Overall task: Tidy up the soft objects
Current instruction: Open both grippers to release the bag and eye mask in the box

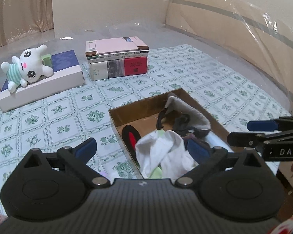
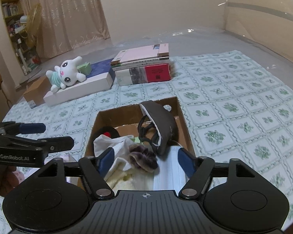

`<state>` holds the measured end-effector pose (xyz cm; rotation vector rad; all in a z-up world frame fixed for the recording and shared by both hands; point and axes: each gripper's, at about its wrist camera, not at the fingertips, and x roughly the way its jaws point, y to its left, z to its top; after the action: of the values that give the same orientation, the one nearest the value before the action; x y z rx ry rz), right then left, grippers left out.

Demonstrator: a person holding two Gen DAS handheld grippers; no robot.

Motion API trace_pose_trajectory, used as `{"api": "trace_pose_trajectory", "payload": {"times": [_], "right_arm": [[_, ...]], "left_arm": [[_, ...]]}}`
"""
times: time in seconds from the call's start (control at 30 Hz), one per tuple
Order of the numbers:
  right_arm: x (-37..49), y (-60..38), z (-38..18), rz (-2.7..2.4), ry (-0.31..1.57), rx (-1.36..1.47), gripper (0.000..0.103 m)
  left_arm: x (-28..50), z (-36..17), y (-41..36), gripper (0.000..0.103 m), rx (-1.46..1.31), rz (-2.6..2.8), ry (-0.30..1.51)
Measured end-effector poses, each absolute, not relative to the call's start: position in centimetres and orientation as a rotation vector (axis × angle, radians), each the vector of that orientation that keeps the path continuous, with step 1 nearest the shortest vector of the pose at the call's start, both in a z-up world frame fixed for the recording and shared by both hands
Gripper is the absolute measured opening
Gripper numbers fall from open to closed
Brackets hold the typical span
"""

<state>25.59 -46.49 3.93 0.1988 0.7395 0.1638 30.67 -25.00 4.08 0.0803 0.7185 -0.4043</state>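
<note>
Both grippers hang spread wide with nothing held – the left gripper [image 1: 142,148] and right gripper [image 2: 146,160] above the cardboard box [image 2: 182,117] on the flowered cloth [image 2: 234,101], where a white cloth [image 1: 162,152], gray mask [image 2: 162,124] and furry piece [image 2: 144,159] lie.

Soft, even indoor light filled both views, moderately bright with a warm, yellowish cast on the wall [image 1: 111,3] and curtain [image 2: 68,15]. Shadows were faint and short, lying just beside the stack of books [image 1: 117,58] and inside the cardboard box [image 2: 138,120]. Glare streaked the clear plastic sheet [image 1: 254,25] at upper right, and a small bright reflection sat on the floor [image 1: 65,38]. Fisheye distortion bowed straight lines strongly toward the edges, and the corners fell off to black. The white cloth [image 1: 162,152] near the lower centre was smeared and soft, while the far objects stayed fairly sharp.
</note>
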Motion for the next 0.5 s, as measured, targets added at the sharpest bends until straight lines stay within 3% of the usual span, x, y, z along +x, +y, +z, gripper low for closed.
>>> {"api": "trace_pose_trajectory", "payload": {"times": [0.5], "right_arm": [[16.6,-47.0,5.7,0.077,0.711,0.36,0.08]], "left_arm": [[21.6,5.7,-22.6,0.099,-0.007,-0.374,0.711]]}}
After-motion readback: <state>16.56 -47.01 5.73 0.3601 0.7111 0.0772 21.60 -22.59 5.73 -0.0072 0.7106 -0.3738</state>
